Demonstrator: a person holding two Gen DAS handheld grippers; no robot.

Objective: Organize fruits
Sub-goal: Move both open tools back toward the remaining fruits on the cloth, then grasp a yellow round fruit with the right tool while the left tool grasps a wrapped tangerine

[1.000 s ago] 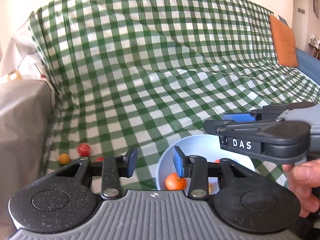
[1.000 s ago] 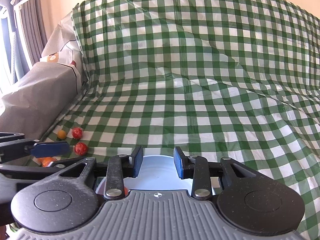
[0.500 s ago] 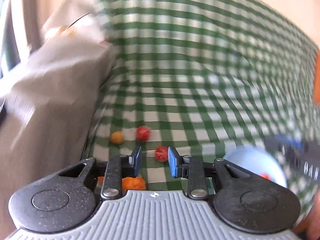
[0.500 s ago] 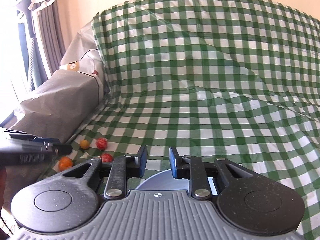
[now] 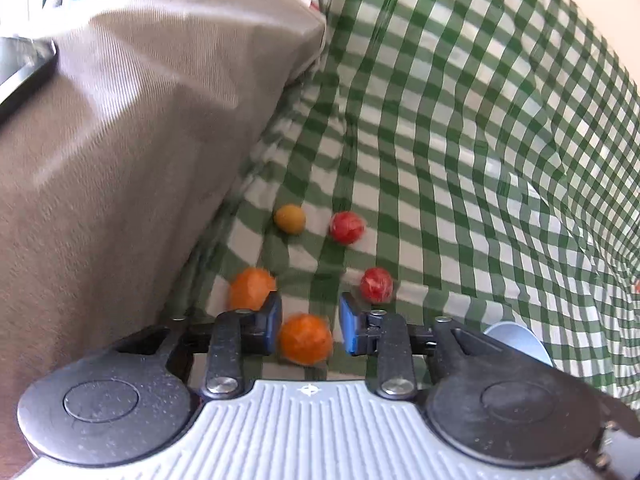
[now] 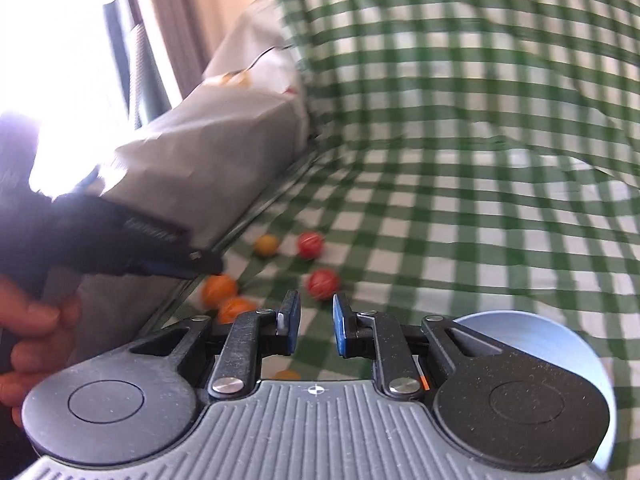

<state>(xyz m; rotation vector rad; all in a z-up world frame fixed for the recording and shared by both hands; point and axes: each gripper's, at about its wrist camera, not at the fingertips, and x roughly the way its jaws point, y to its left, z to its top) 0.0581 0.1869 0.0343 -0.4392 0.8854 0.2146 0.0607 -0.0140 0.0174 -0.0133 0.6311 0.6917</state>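
Several small fruits lie on the green checked cloth (image 5: 460,184): a yellow one (image 5: 289,219), two red ones (image 5: 347,227) (image 5: 376,285) and an orange one (image 5: 250,288). My left gripper (image 5: 310,328) points down at them, its jaws opening around a second orange fruit (image 5: 306,338); a gap shows at the right pad. The pale blue bowl (image 5: 520,340) peeks out at lower right. In the right wrist view, my right gripper (image 6: 314,328) is shut on nothing above the bowl (image 6: 560,336), and the left gripper (image 6: 200,264) reaches over the orange fruits (image 6: 218,289).
A grey cloth-covered block (image 5: 120,140) rises just left of the fruits, close to the left gripper. A person's hand (image 6: 32,332) holds the left gripper's handle. The checked cloth climbs a backrest (image 6: 460,60) behind. A bright window (image 6: 60,40) is at far left.
My left gripper has swung left from over the bowl to the loose fruits and rolled; an orange fruit now sits between its jaws. The right gripper's jaws have drawn together and it has shifted left.
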